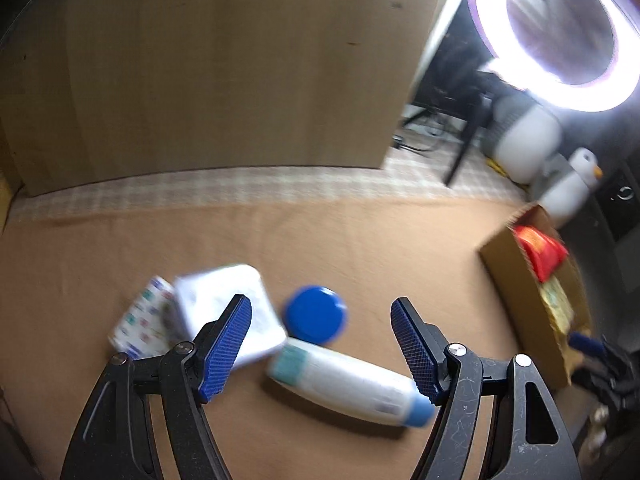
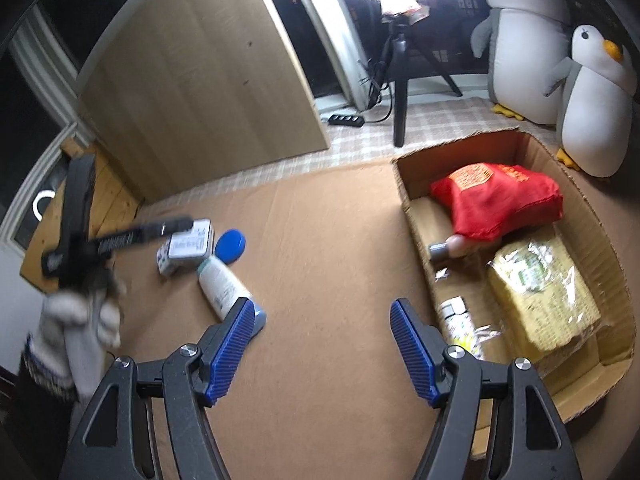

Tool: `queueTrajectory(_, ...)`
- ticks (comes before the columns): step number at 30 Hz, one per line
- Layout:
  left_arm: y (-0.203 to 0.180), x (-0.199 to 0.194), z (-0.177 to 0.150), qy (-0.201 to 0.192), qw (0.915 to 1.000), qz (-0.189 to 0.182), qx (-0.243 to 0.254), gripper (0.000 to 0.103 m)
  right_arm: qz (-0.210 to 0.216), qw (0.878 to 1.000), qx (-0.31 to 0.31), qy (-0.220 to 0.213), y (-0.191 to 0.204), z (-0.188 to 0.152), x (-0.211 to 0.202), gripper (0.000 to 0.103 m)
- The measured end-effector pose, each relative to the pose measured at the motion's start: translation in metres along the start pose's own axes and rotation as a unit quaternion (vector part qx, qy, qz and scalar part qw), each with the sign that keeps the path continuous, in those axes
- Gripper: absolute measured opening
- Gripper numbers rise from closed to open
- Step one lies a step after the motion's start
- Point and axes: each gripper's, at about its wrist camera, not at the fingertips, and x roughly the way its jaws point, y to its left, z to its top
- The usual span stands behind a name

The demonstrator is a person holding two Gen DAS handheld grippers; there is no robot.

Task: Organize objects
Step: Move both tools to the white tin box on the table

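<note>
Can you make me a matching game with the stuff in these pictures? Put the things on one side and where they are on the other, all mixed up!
Things:
1. red bag
2. blue lid
3. white bottle
4. plush penguins

Places:
A. lying on its side on the brown mat
B. inside the cardboard box
C. standing behind the box
D. flat on the mat, next to the white tin

Pairs: 1-B, 2-D, 3-A, 4-C

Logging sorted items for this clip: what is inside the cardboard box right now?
The cardboard box holds a red pouch, a yellow packet, a small white bottle and a grey-capped tube partly under the pouch. Anything beneath the pouch and packet is covered.
</note>
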Motion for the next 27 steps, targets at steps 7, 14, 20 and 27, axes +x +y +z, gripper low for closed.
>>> queueTrajectory(7,0.042,0.026,0.026,0.022,0.9989,0.031,-0.027,0.074,-0.003,1.0,0.004,0.013,0.008,-0.015,0.0,0.067)
queueTrajectory(14,0.055,0.052,0.038,0.054,0.998,0.027,-0.021,0.052,-0.007,1.0,0.018,0.021,0.005,-0.024,0.001,0.067)
queueTrajectory(20,0.06,0.052,0.034,0.057,0.9981,0.02,-0.016,0.037,-0.007,0.999,0.021,0.025,0.007,-0.022,0.005,0.067)
queueTrajectory(27,0.052,0.047,0.011,0.07,0.9972,0.016,0.02,0.031,0.004,0.999,0.01,0.035,0.022,-0.016,0.016,0.067)
